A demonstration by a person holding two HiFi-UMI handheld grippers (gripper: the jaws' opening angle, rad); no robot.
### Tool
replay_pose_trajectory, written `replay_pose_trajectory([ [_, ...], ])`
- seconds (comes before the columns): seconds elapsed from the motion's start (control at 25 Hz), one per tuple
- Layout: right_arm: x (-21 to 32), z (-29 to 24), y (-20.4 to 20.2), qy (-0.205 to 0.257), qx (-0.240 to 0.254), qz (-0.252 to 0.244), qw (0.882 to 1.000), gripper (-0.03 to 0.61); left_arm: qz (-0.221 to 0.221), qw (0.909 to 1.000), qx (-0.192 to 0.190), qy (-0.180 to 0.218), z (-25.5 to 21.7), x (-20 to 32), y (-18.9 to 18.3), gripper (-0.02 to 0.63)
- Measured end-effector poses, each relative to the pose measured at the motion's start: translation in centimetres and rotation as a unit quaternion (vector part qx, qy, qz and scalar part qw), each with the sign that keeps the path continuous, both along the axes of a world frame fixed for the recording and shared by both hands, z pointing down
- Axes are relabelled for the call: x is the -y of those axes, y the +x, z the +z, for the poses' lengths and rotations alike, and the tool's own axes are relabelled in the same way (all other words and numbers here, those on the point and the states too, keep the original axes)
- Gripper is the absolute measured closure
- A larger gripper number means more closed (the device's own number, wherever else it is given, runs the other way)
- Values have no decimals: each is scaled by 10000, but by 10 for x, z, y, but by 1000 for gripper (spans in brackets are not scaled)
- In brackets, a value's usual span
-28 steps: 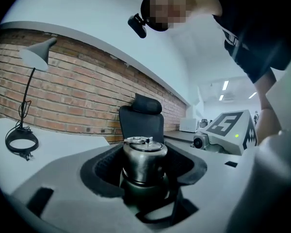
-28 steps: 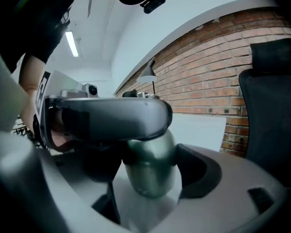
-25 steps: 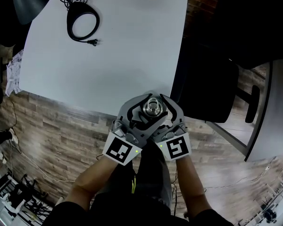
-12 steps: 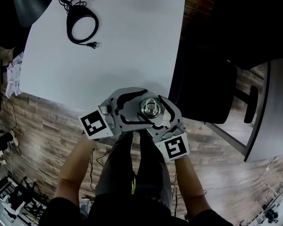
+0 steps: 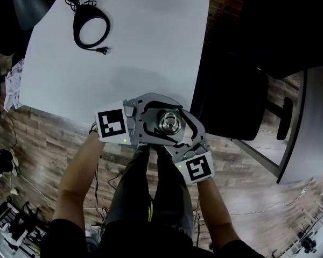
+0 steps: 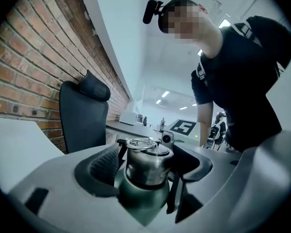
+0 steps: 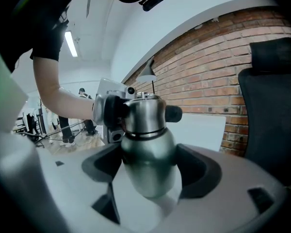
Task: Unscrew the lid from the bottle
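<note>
Seen from the head camera, a person held a metal bottle point(image 5: 169, 123) upright in the air, just below the centre of the frame. It hung past the near edge of a white table point(image 5: 124, 52) and over a wood-plank floor point(image 5: 48, 138).

The right gripper point(image 7: 150, 171) came in from the lower right, and its jaws were clamped on the bottle's rounded body, one dark pad against each side. The left gripper point(image 6: 148, 163) reached in from the left, level with the steel lid point(image 6: 146, 158). Its jaws had just been opening and were spread wide, with the lid between them. The ribbed left pad point(image 6: 104, 165) stood a little clear of the metal (the gap showed best in the left gripper view).

The lid, which had a thin wire ring on top, sat on the bottle's neck.

Each gripper carried a marker cube: the left one point(image 5: 112, 125) just left of the bottle, the right one point(image 5: 198, 168) below and to the right of it.

A coiled black cable point(image 5: 91, 30) lay on the table at the upper left of the frame. A black chair point(image 5: 231, 101) stood to the right of the table.
</note>
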State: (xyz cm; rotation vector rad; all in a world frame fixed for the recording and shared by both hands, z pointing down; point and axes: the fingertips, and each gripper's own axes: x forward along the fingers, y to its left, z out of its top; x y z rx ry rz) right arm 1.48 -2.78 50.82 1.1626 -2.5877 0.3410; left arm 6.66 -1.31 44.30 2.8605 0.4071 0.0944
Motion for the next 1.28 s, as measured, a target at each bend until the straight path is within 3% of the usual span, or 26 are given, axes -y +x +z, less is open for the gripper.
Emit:
replay_pose_trajectory([
  [0.08,0,0,0,2,38,21,10000,233,124,9999,22,90,3,-1,-1,252],
  [0.12,0,0,0,8,53,25,10000,233,193,9997,31,122,4,-2,-2,290],
  [0.32,0,1,1,9,45,-1,10000,233,394,9986,32,344,3,-4,-3,309],
  [0.44,0,1,0,-10,66,-1,10000,233,261,9980,66,577,3,-5,-4,327],
  [0.6,0,1,0,-9,50,-46,10000,233,-451,9953,89,848,4,0,-4,333],
  [0.72,2,1,0,-3,119,-13,9999,233,-1235,9874,104,988,4,6,-5,336],
  [0.84,1,1,0,-18,99,-24,9999,233,-2300,9679,143,1008,4,12,-7,336],
  [1.0,0,3,-1,-65,85,-23,9999,233,-3528,9302,173,996,5,19,-12,339],
  [1.12,1,3,-1,-83,109,-46,9999,233,-3723,9218,175,1068,4,21,-12,339],
  [1.28,1,2,-1,-41,102,-74,9999,233,-3594,9276,187,999,4,21,-13,339],
])
